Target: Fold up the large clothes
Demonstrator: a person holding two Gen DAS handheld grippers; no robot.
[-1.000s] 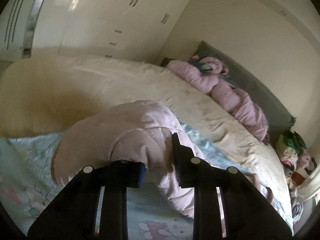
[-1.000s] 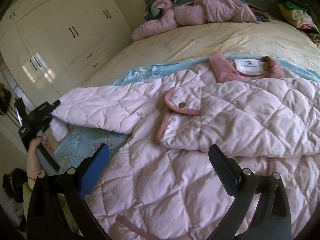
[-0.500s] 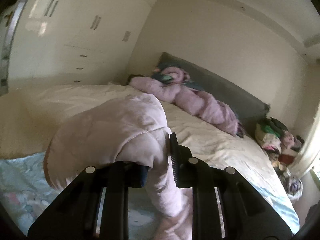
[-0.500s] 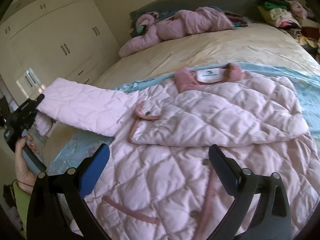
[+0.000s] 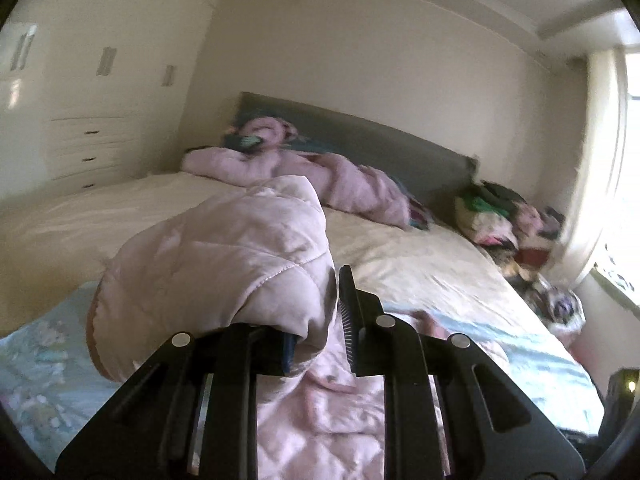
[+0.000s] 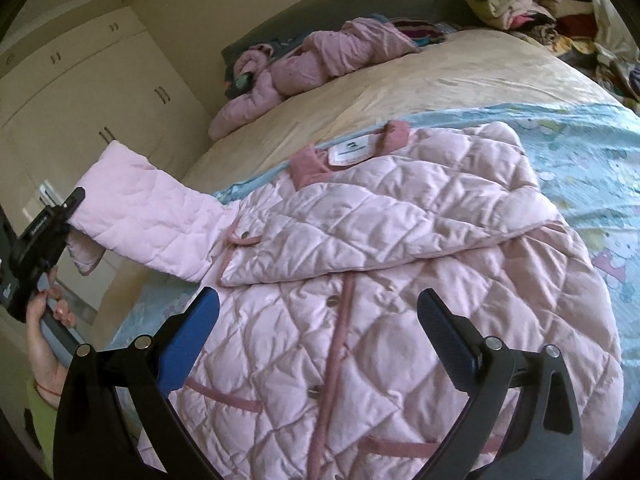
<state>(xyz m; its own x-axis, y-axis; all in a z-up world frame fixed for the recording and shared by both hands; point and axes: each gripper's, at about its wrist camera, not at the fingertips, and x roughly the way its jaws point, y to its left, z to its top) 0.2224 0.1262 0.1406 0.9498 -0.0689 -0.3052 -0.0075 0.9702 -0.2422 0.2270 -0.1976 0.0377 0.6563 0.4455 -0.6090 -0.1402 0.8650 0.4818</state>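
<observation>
Pink quilted coat (image 6: pixel 360 280) spread flat on bed (image 6: pixel 460 76), collar toward headboard. Left tool (image 5: pixel 316 320) clamped on sleeve cuff (image 5: pixel 224 272), sleeve stretched sideways off coat's left edge. Right tool (image 6: pixel 320 328) gaping, empty, over coat's lower front. Fold direction likely across coat body, toward right tool.

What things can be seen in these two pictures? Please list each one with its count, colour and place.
quilted jacket: one, pale pink, spread on the bed, one sleeve lifted off its side
blue sheet: one, light blue with cartoon print, under the jacket
cream cover: one, over the bed
second pink garment: one, crumpled by the headboard
clothes pile: one, mixed colours, bed's far corner
wardrobe: one, cream, beside the bed
left gripper: black, shut on the sleeve
right gripper: black and blue, open above the jacket
hand: one, holding the left gripper
</observation>
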